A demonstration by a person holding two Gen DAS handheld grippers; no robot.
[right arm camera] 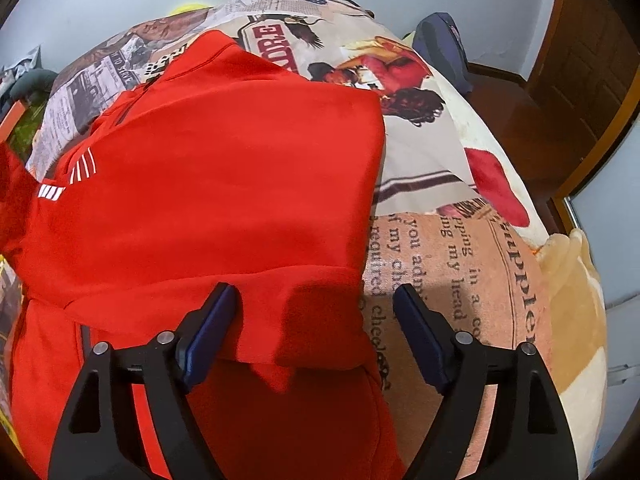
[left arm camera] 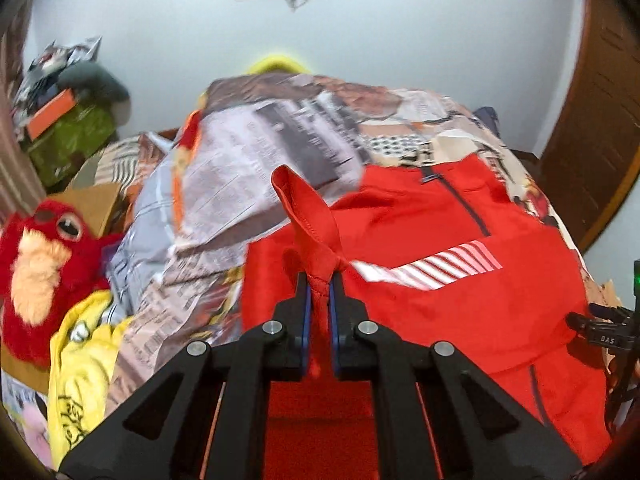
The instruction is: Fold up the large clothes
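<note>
While the left tongs (left arm camera: 319, 280) clench a raised cuff, the red jacket (right arm camera: 224, 168) lies spread on the bed (right arm camera: 460, 264).
Right tongs (right arm camera: 316, 300) hover released over its near right hem; the body runs lengthwise away from both.

Bed (right arm camera: 460, 240) covered by newspaper-print bedspread (left arm camera: 240, 152). Red zip jacket (right arm camera: 224, 168) lies spread on bedspread, partly folded. Yellow garment (left arm camera: 84, 356) and red plush toy (left arm camera: 44, 272) at bed's left edge; cream plush (right arm camera: 576, 300) at right edge.
</note>
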